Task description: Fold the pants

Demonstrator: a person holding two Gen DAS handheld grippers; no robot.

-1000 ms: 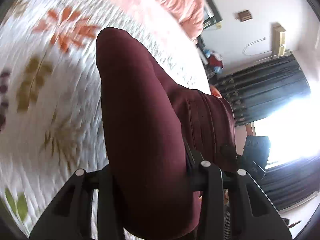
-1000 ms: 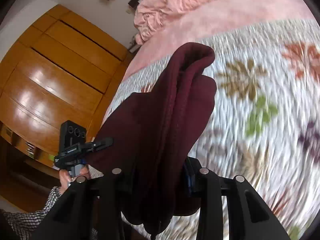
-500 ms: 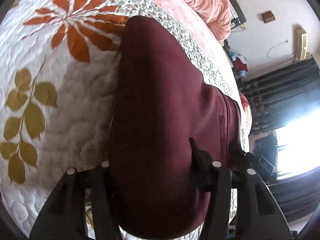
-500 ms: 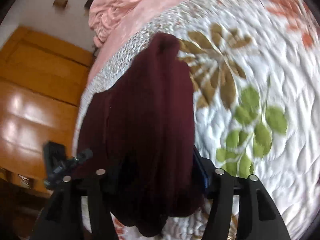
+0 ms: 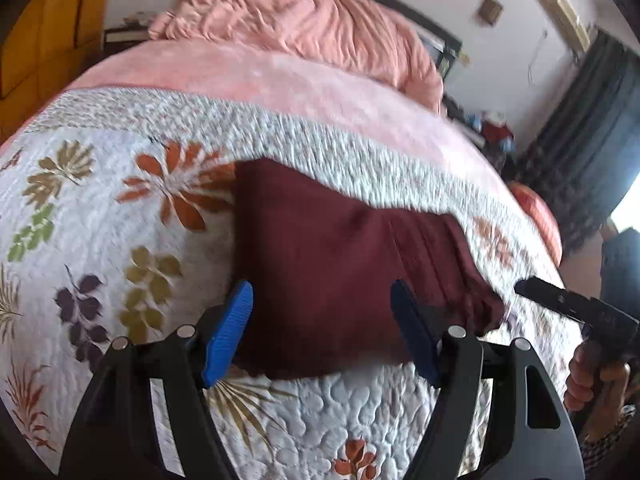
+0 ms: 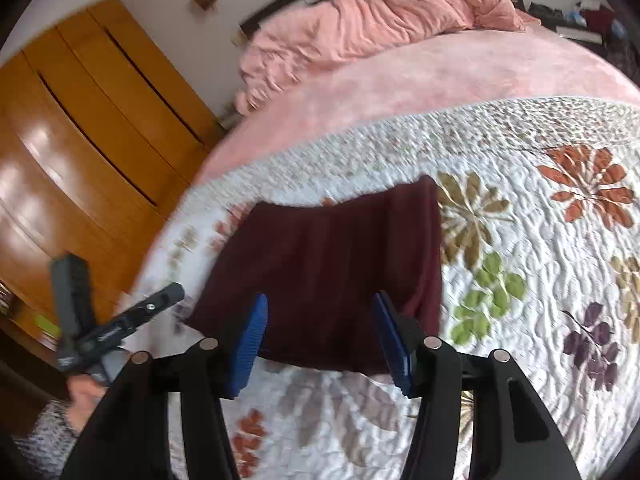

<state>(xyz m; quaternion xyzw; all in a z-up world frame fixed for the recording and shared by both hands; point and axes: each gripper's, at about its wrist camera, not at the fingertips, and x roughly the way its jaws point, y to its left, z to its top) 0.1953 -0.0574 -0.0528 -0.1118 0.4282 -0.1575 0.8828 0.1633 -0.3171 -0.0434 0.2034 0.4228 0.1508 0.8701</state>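
Maroon pants (image 5: 340, 264) lie folded flat on the floral quilt (image 5: 100, 208), a compact rectangle, near the quilt's speckled border. In the left wrist view the long axis runs roughly 10 o'clock to 4 o'clock: folded edge at 10, ribbed waistband end at 4 toward the bed's edge. In the right wrist view the pants (image 6: 340, 264) sit at frame centre, long axis about 8 to 2 o'clock, one corner at 1 o'clock touching a tan leaf print.

Left gripper (image 5: 324, 328): jaws apart and opening, blue pads either side of the pants' near edge, not pressing on the cloth. Right gripper (image 6: 320, 336): jaws apart, closing a bit, pads over the near hem, nothing clamped between them.

The other gripper shows in each view: at 4 o'clock in the left view with a hand (image 5: 588, 376) on it, at 8 o'clock in the right view. Pink blanket (image 5: 304, 28) bunched at 12 o'clock. Wooden wardrobe (image 6: 80, 128) at 9–10 o'clock in the right view. Motion blur throughout.
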